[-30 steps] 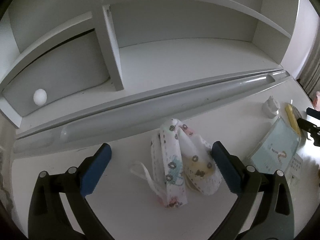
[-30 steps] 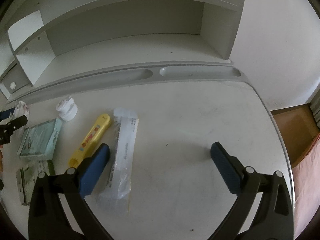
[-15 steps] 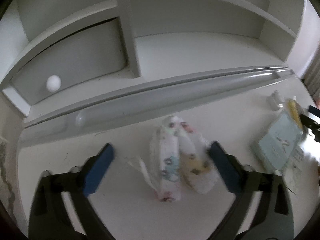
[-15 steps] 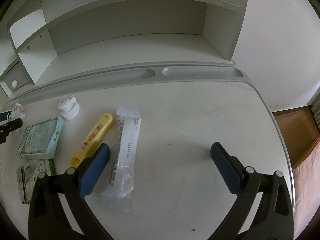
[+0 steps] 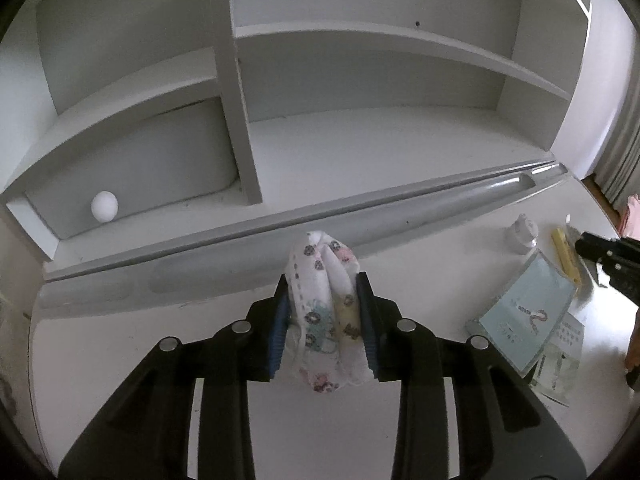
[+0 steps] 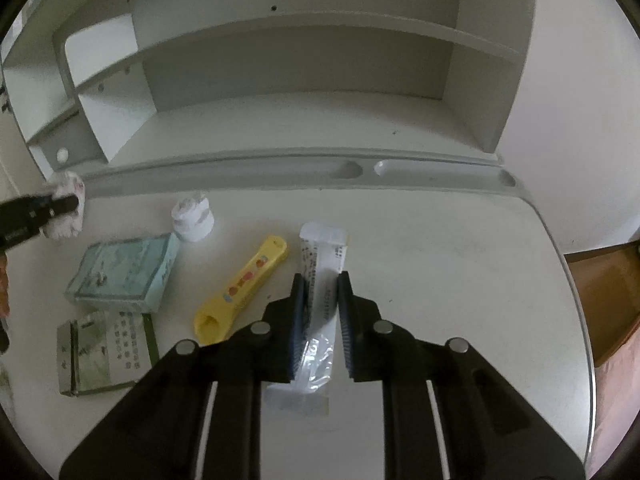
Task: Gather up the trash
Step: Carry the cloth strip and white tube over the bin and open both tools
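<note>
White desk (image 6: 440, 240): left gripper (image 5: 324, 312) has just closed, pinching the crumpled patterned face mask (image 5: 324, 300); right gripper (image 6: 320, 312) pinches the clear plastic wrapper (image 6: 320, 280). Neither is binned yet; a crumpled white tissue (image 6: 192, 216) waits at ten o'clock.

Left tool (image 5: 323, 312) jaws just closed, pads pressing something between them; right tool (image 6: 320, 320) likewise clamped, both pitched down.

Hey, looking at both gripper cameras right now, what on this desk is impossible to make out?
- Lower end of the patterned mask: left wrist view, hidden between the left gripper fingers.
- Print on the clear wrapper: right wrist view, too small; the right gripper covers its middle.
- Text on the green box: right wrist view, too small.
- Any trash bin: in neither view.
</note>
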A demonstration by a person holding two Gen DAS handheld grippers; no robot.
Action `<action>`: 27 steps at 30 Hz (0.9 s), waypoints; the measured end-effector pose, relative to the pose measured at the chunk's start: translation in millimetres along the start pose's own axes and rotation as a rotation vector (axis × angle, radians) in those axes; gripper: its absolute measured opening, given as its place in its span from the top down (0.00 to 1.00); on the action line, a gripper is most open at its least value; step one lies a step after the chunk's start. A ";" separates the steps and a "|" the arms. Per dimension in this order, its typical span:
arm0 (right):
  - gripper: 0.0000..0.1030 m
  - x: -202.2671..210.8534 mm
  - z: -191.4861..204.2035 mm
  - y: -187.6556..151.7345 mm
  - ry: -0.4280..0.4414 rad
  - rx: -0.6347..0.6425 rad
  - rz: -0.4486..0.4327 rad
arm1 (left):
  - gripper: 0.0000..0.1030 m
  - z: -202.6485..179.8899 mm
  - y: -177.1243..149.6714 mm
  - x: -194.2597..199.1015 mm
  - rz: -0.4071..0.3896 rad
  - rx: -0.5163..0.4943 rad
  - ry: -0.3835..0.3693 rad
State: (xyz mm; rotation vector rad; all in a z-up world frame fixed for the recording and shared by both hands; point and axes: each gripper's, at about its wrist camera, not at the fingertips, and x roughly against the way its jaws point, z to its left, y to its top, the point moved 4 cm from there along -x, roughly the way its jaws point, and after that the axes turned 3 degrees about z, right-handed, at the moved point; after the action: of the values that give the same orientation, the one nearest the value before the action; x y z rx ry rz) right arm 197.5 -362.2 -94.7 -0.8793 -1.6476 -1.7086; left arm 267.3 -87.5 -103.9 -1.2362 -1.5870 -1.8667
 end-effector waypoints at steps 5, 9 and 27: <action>0.84 4.6 -3.2 1.5 -0.006 -0.021 -0.031 | 0.68 -9.3 1.9 -9.3 0.020 -0.023 0.006; 0.84 1.6 -2.2 1.5 -0.004 -0.018 -0.016 | 0.68 -18.9 6.1 -16.5 0.026 -0.039 0.007; 0.84 125.1 -96.0 -23.0 0.361 -0.220 -0.286 | 0.68 -242.4 14.0 136.5 -0.240 -0.364 -0.374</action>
State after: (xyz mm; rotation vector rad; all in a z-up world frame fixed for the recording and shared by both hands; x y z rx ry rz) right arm 99.0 -453.9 -9.3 -0.4048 -1.4090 -2.1298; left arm 116.8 -284.6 23.1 -1.6982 -1.6908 -2.2533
